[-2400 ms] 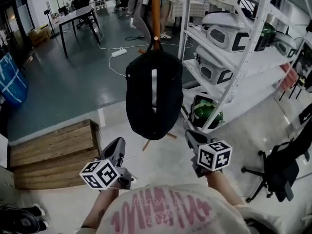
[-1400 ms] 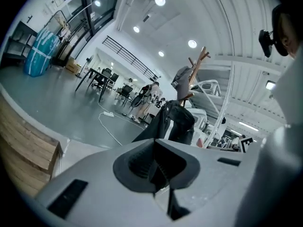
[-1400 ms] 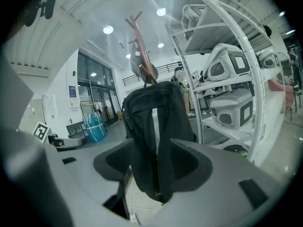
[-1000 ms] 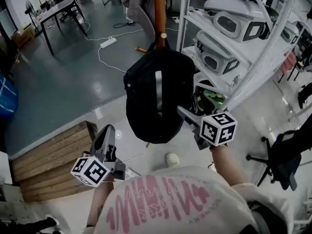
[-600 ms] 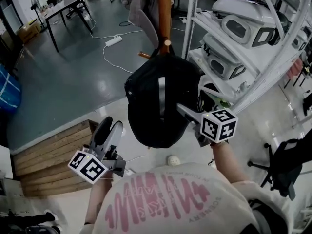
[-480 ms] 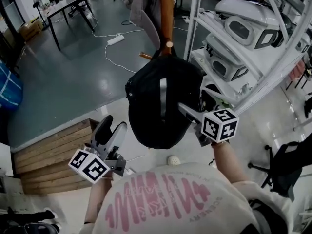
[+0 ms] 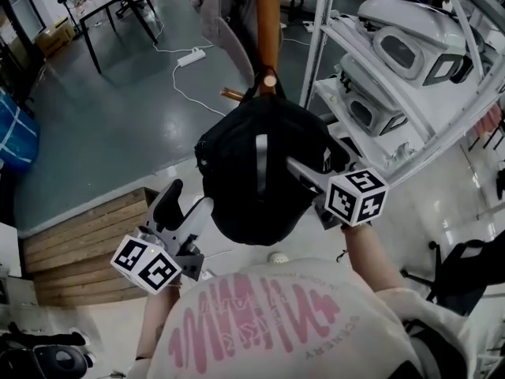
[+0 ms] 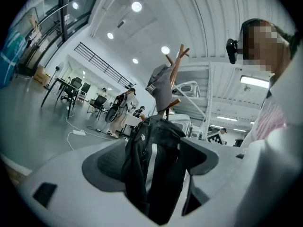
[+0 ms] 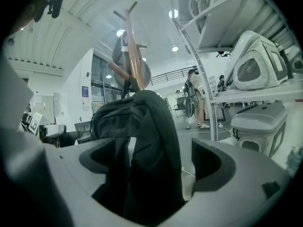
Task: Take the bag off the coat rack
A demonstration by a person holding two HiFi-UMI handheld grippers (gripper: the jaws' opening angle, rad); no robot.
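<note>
Since a second ago we are bringing the left gripper (image 7: 188, 204) up beside the bag (image 7: 256, 172), its fingers (image 8: 106, 164) just opening wide around it. The right gripper (image 7: 304, 174) is holding its fingers apart too, bag between them. The bag is hanging from the coat rack (image 7: 268, 22), so clamping and lifting are likely coming next.

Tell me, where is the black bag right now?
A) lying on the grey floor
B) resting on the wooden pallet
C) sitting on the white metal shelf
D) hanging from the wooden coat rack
D: the black bag hangs by its top loop from a peg on the wooden coat rack.
</note>
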